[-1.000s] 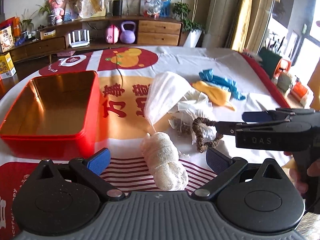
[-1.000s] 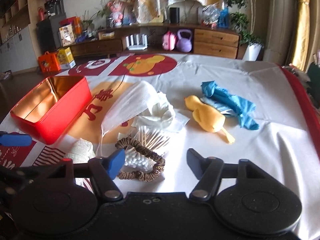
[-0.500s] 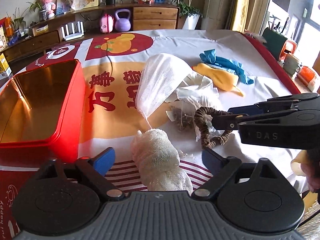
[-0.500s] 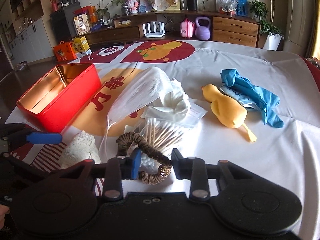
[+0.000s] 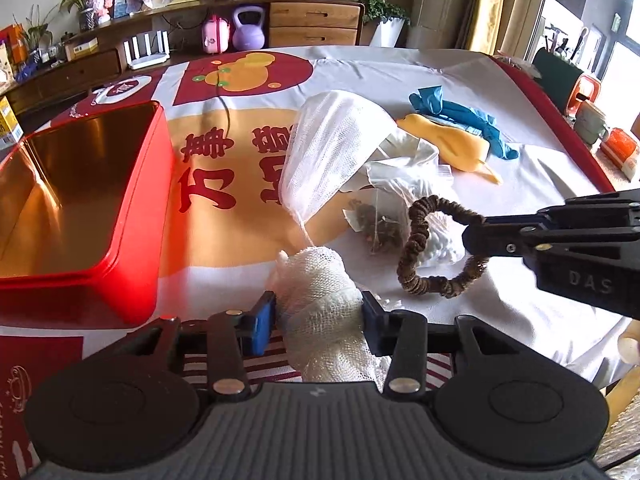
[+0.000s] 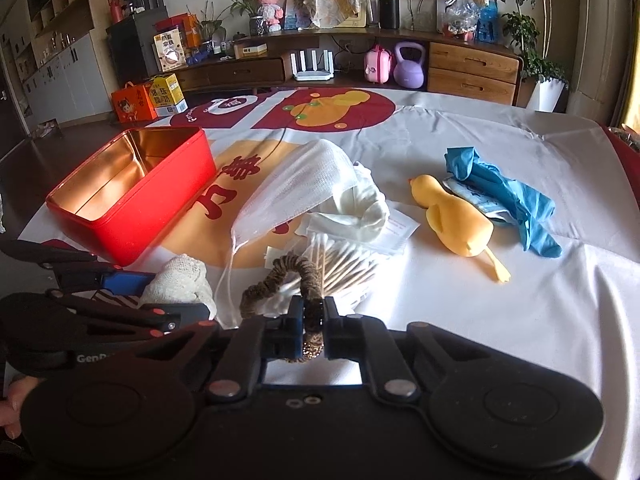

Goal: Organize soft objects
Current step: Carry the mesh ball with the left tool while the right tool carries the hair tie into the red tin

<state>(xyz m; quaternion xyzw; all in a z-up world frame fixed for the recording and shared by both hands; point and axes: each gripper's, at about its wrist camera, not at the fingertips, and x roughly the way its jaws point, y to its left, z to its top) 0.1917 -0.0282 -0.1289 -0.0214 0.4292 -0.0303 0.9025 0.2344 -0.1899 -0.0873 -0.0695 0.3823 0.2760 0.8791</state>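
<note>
Printed tablecloth [image 6: 460, 152] before a wooden sideboard [image 6: 472, 66]; left claw [image 5: 318, 322] closing round gauze roll [image 5: 324, 300]; right claw [image 6: 313, 322] clamps scrunchie [image 6: 280, 276].

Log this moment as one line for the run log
left gripper: closing around gauze roll | right gripper: shut on brown scrunchie | red tin: empty

Bright daylight from window side, fisheye-warped edges, glare in red tin [image 5: 132, 236].

Cloth-covered table [image 6: 460, 152], red tin [image 6: 160, 192], gauze roll [image 5: 324, 280], yellow duck [image 6: 456, 216], blue gloves [image 6: 516, 196], brown scrunchie [image 5: 420, 240]
</note>
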